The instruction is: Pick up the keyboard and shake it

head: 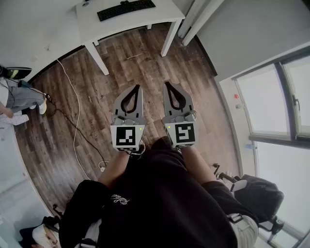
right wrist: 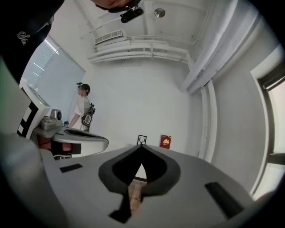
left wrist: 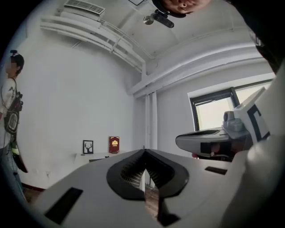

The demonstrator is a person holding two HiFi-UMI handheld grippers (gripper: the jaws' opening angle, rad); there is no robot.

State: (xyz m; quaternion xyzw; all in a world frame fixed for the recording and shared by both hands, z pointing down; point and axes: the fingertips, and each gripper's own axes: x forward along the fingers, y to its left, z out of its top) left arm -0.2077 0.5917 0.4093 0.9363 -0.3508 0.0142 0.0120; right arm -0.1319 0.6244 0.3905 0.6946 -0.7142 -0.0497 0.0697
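A black keyboard [head: 126,9] lies on a white table [head: 145,20] at the top of the head view, far ahead of both grippers. My left gripper [head: 137,87] and right gripper [head: 167,84] are held side by side over the wooden floor, tips pointing toward the table. Both are shut with nothing between the jaws. In the left gripper view the left gripper [left wrist: 144,151] has its jaws closed to a point, and the table [left wrist: 95,155] shows small in the distance. The right gripper [right wrist: 141,146] likewise looks closed and empty in its own view.
A white cable [head: 75,111] and a dark cable run across the wooden floor [head: 145,63] at left. A person [right wrist: 83,109] stands by the left wall. A window [head: 281,101] is at right. A small framed picture [left wrist: 88,146] and a red box [left wrist: 114,144] stand on the table.
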